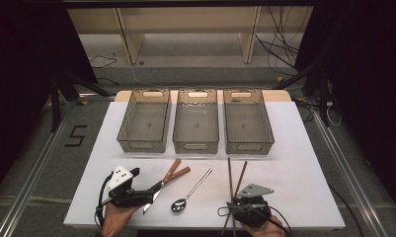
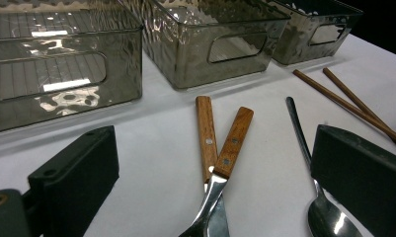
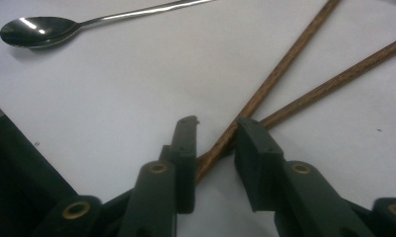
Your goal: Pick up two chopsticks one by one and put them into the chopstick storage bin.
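My right gripper (image 3: 213, 140) narrow, jaws straddling chopsticks (image 3: 279, 84) at crossing near table front edge, not clamped yet. Close on both sticks together (they cross, one may slip). My left gripper (image 2: 205, 177) wide over knife and fork (image 2: 220, 158).

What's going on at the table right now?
Left tool open, straddling two wooden-handled utensils. Right tool closing around chopsticks. Three bins empty. Nothing in the way.

High view looks down; both gripper views skim close, sharing the spoon (image 1: 189, 190).
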Available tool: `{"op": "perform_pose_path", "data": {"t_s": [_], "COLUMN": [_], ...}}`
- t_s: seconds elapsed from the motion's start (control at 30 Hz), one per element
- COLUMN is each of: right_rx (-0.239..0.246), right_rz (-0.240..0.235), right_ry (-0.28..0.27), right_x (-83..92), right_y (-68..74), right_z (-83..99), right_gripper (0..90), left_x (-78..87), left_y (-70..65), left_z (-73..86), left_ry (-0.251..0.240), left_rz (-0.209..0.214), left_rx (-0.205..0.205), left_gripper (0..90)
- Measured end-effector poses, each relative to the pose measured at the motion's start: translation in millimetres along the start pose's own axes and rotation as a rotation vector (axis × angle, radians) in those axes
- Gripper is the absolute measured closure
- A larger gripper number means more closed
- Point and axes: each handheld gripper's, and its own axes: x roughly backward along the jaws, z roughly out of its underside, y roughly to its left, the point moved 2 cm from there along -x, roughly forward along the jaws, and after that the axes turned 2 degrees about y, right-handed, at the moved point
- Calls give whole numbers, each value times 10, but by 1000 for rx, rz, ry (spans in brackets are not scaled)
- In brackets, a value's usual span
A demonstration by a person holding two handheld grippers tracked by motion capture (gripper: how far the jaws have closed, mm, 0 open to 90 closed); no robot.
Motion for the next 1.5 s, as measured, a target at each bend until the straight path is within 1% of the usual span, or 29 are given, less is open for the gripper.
{"op": "perform_pose_path", "data": {"t_s": [0.03, 0.07, 0.17, 0.23, 0.27, 0.3, 0.37, 0.5, 0.67, 0.73, 0.77, 0.87, 1.0, 1.2, 1.23, 1.5], "right_rx": [-3, -3, -26, -28, -38, -38, -44, -41, -33, -24, -24, -6, -3, -7, -9, -11], "right_rz": [1, 1, -9, -8, -6, -6, -11, -12, -1, 13, 13, 36, 42, 32, 27, 30], "right_ry": [-4, -4, -6, -7, -14, -14, -16, -13, -5, -2, -2, 2, -4, -11, -23, -48], "right_x": [5, 5, 10, 10, 12, 12, 18, 19, 24, 18, 18, 19, 17, 22, 33, 82], "right_y": [0, 0, -20, -23, -23, -23, -19, -27, -24, 0, 0, 30, 29, 17, 14, -31], "right_z": [0, 0, 2, 2, 2, 2, 0, -7, -13, -20, -20, -29, -30, -37, -41, -59], "right_gripper": [733, 733, 747, 752, 782, 782, 810, 819, 820, 824, 824, 854, 858, 859, 860, 861], "left_x": [0, 0, -2, -2, -2, -2, -2, -3, -2, -2, -3, -3, -2, 1, 1, -2], "left_y": [1, 1, 0, -2, -3, -3, -3, -5, -2, -4, -4, -6, -5, 1, 1, 0], "left_z": [0, 0, 1, 1, 1, 1, 1, 1, 2, 2, 2, 1, 1, 0, 0, 0], "left_ry": [0, 1, 2, 3, 3, 3, 3, 3, 3, 3, 4, 3, 3, 2, 2, 3], "left_rz": [1, 1, 1, 3, 4, 4, 3, 4, 4, 4, 4, 4, 4, 4, 4, 4], "left_rx": [0, 0, -1, 0, 0, 0, 0, -1, -1, -2, -3, -2, -1, -1, -1, 2], "left_gripper": [42, 42, 42, 42, 42, 42, 42, 42, 42, 42, 42, 42, 42, 42, 42, 42]}}
